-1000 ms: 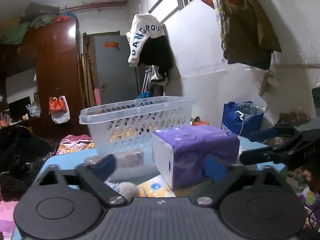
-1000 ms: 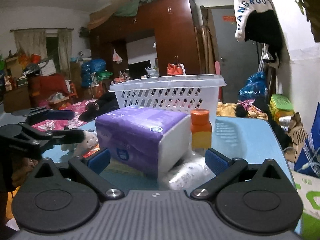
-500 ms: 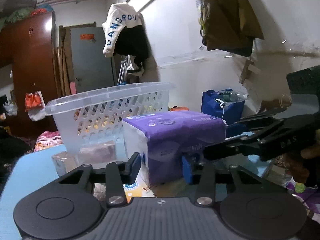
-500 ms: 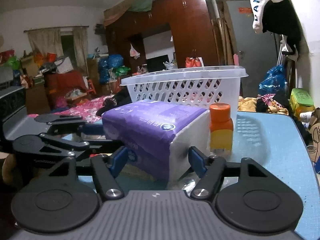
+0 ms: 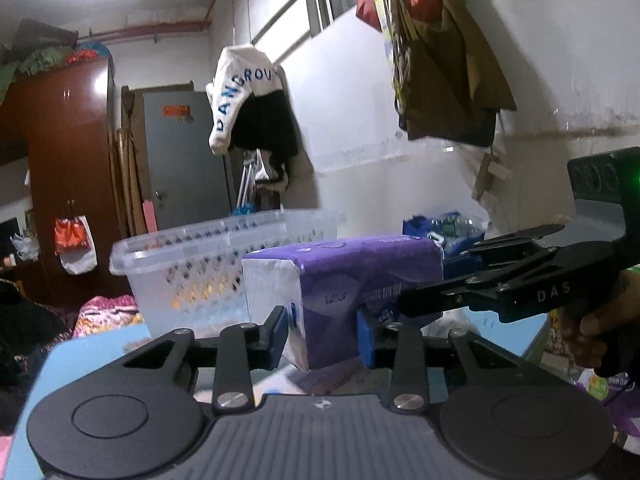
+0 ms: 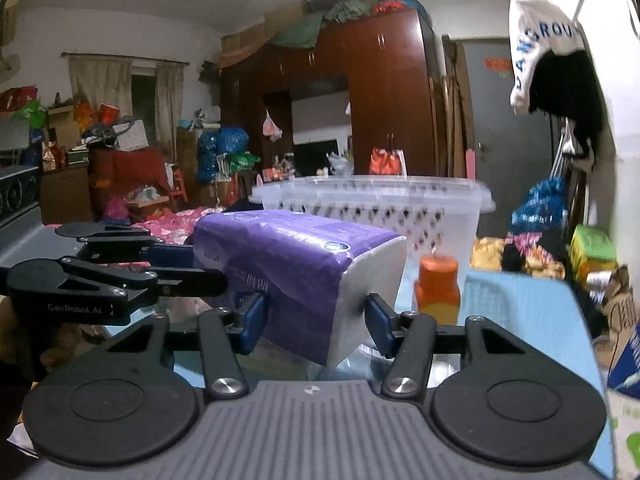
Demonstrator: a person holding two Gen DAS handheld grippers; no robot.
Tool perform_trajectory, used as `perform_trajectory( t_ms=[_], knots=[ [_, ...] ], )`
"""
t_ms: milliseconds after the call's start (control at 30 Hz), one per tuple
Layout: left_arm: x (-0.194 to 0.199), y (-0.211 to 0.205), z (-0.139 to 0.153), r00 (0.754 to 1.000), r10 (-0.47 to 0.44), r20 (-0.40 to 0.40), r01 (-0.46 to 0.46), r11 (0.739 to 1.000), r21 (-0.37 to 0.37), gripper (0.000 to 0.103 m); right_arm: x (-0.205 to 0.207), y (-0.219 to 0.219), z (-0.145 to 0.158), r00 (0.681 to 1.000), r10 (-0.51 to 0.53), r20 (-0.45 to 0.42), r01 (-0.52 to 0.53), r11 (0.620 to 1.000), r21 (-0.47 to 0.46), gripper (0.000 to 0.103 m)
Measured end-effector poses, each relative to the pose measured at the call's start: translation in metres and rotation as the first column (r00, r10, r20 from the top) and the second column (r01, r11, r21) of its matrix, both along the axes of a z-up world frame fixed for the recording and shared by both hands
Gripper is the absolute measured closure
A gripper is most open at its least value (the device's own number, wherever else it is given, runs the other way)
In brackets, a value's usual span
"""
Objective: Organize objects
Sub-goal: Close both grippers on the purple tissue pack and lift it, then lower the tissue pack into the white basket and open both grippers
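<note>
A purple and white tissue pack (image 5: 344, 280) is held off the blue table by both grippers, one at each end. My left gripper (image 5: 324, 338) is shut on its near white end. My right gripper (image 6: 316, 320) is shut on the other end of the tissue pack (image 6: 304, 268). Each gripper shows in the other's view, the right one (image 5: 500, 284) and the left one (image 6: 112, 276). A clear white perforated basket (image 5: 208, 264) stands just behind the pack, also in the right wrist view (image 6: 380, 208).
An orange-capped bottle (image 6: 436, 288) stands on the blue table (image 6: 520, 312) right of the pack, before the basket. A crumpled clear bag lies under the pack. A white wall (image 5: 440, 140) with hanging bags and clothes runs along the table's far side.
Both grippers closed from open onto the ends of the tissue pack and lifted it off the table, towards the basket's height.
</note>
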State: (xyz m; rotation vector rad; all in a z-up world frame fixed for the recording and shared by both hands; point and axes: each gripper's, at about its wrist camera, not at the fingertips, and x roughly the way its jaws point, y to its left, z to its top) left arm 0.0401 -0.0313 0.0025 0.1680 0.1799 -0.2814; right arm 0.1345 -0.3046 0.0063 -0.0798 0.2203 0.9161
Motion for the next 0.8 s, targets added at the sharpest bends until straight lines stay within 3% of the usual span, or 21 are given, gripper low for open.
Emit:
perform_trajectory(
  t_ms=[100, 267, 400, 533, 800],
  knots=[
    [0.0, 0.003, 0.021, 0.999, 0.015, 0.035, -0.015, 1.0, -0.001, 0.063, 0.002, 0.008, 0.023, 0.999, 0.006, 0.048, -0.004, 1.0, -0.026, 0.046],
    [0.024, 0.02, 0.073, 0.996, 0.03, 0.088, -0.026, 0.998, -0.05, 0.063, 0.019, 0.03, 0.087, 0.99, 0.005, 0.139, 0.004, 0.998, -0.061, 0.046],
    [0.071, 0.037, 0.1, 0.998, 0.042, 0.051, -0.038, 0.996, -0.079, 0.063, 0.059, 0.056, 0.118, 0.993, -0.001, 0.117, 0.014, 0.995, -0.103, 0.046],
    [0.122, 0.05, 0.105, 0.998, 0.068, -0.016, -0.069, 0.995, -0.072, 0.063, 0.104, 0.076, 0.117, 0.999, -0.008, 0.032, 0.012, 0.992, -0.123, 0.046],
    [0.201, 0.06, 0.081, 0.969, 0.104, -0.225, -0.114, 0.993, -0.032, 0.063, 0.167, 0.108, 0.076, 0.988, -0.063, -0.144, 0.029, 0.974, -0.226, 0.046]
  ],
)
